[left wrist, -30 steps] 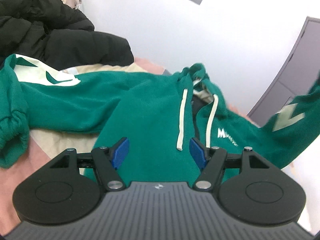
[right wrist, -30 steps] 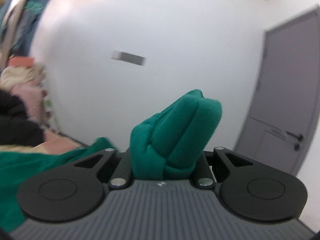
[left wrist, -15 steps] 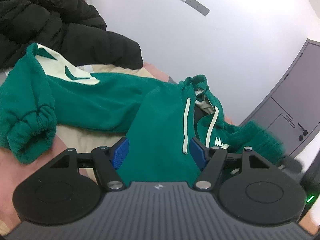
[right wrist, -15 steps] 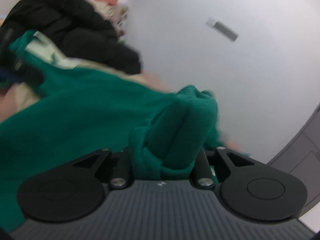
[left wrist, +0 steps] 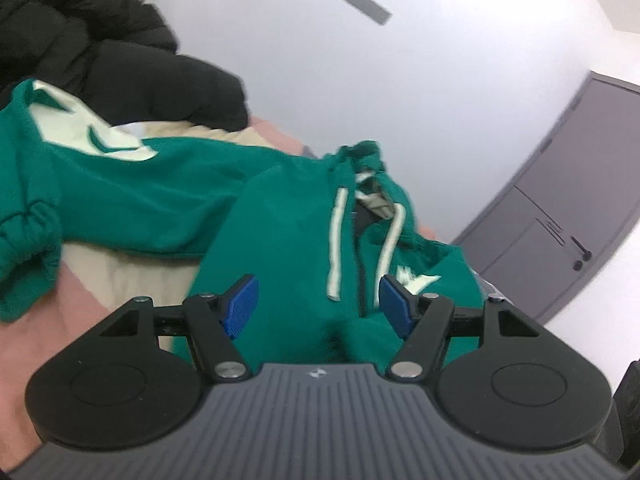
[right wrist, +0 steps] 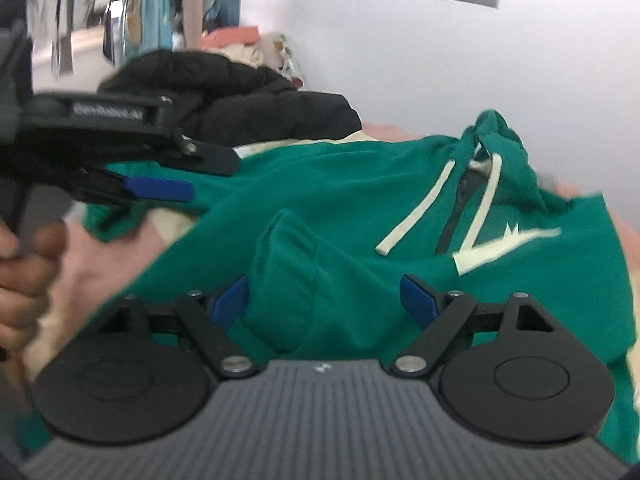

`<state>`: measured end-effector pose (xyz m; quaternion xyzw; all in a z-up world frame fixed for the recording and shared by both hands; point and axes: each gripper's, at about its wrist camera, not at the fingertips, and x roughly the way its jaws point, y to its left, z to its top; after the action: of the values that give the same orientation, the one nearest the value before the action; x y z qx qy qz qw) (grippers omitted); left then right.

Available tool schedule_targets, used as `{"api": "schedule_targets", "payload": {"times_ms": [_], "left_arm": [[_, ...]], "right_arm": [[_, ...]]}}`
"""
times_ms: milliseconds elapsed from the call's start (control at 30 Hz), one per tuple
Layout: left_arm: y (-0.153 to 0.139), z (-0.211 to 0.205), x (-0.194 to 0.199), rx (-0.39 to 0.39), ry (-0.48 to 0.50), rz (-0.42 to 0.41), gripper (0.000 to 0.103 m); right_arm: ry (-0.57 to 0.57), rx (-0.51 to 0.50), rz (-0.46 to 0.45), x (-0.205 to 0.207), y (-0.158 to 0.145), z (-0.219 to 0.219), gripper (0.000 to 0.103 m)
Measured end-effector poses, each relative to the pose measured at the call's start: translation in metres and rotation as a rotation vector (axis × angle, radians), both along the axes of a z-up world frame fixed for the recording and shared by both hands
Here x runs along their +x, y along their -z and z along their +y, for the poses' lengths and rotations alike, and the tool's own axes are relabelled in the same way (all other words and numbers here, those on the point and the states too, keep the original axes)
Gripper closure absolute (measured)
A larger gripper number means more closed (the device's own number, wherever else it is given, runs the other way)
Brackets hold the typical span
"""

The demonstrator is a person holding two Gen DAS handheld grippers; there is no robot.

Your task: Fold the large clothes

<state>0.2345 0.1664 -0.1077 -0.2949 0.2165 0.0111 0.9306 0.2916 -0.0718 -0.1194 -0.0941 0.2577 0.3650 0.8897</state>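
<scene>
A: Green hoodie lies spread front-up on the bed, hood toward the white wall; right sleeve cuff sits folded in across the chest, between the blue pads of the right gripper; its jaws are opening, pads standing clear of the cloth on both sides.

B: Left side?

A: Left gripper hovers over the lower chest, fingers spread wide, nothing pinched; the other sleeve runs far out to the left, cuff bunched at the bed's edge.

B: How to finish this step cleanly?

A: My reading: let the cuff drop flat before backing out, draw straight back so a pad doesn't snag the fleece and drag the fold open; check the sleeve lies square to the body. Next, I'd guess, the outstretched sleeve needs the same; grip near the cuff, not mid-sleeve, or it sags; keep the drawstrings out from under the fold.

B: Containers?

A: None in view; a black puffer jacket heaped behind the hoodie, garments on a rail far back; a grey door at right.
</scene>
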Motion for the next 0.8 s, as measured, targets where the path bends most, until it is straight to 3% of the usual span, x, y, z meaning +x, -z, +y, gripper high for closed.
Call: {"api": "schedule_targets", "payload": {"times_ms": [167, 333, 500, 533, 800], "left_arm": [[-0.006, -0.024, -0.002, 0.049, 0.062, -0.005, 0.031], [0.007, -0.046, 0.013, 0.095, 0.093, 0.062, 0.032], [0.024, -0.058, 0.034, 0.141, 0.112, 0.125, 0.033], [0.027, -0.060, 0.038, 0.153, 0.117, 0.135, 0.033], [0.060, -0.076, 0.064, 0.273, 0.140, 0.289, 0.033]], "right_arm": [[0.039, 0.085, 0.020, -0.010, -0.003, -0.024, 0.019], [0.187, 0.146, 0.012, 0.014, 0.002, -0.037, 0.019], [0.300, 0.132, 0.068, 0.046, 0.028, -0.044, 0.021], [0.312, 0.125, 0.081, 0.051, 0.033, -0.044, 0.025], [0.350, 0.100, 0.157, 0.073, 0.060, -0.042, 0.036]]}}
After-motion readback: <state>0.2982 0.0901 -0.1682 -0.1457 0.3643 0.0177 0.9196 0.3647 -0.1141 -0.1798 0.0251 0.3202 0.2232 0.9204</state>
